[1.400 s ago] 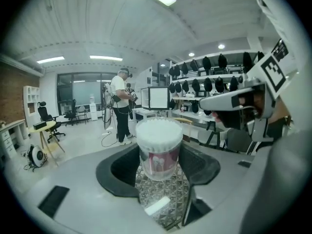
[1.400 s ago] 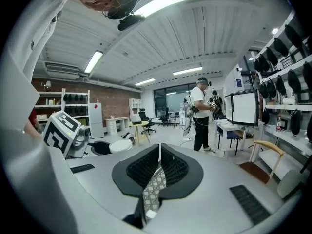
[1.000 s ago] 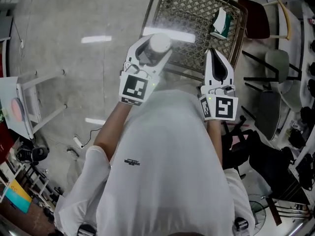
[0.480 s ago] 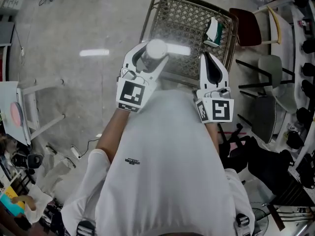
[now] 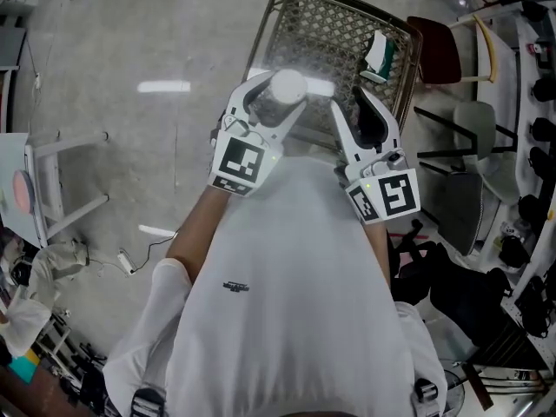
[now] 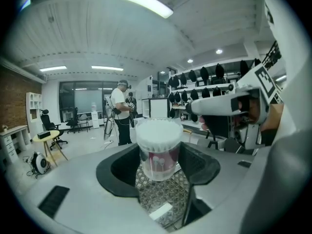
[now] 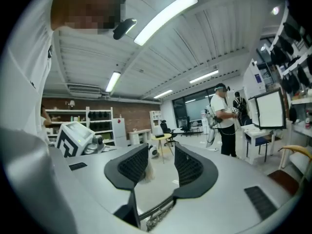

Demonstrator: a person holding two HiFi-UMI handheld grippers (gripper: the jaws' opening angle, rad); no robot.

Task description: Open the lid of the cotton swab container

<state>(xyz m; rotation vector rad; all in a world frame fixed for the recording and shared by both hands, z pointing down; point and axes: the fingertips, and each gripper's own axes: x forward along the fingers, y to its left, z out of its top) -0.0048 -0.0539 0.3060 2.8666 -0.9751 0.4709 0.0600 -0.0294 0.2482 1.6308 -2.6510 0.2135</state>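
The cotton swab container is a clear round tub full of white swabs with a red label. It stands upright between the black pads of my left gripper, which is shut on its body. In the head view the container's white top shows in the left gripper, held at chest height. My right gripper is just to its right, angled toward it, and its jaws are opening. Nothing lies between the right gripper's pads. Its white finger shows beside the container in the left gripper view.
Below my grippers stands a wire-mesh chair with a green and white packet on its seat. More chairs crowd the right side. A white table is at the left. A person stands across the room.
The right gripper's jaws have parted from shut, and it has tilted toward the left gripper. The left gripper still holds the container in about the same place.
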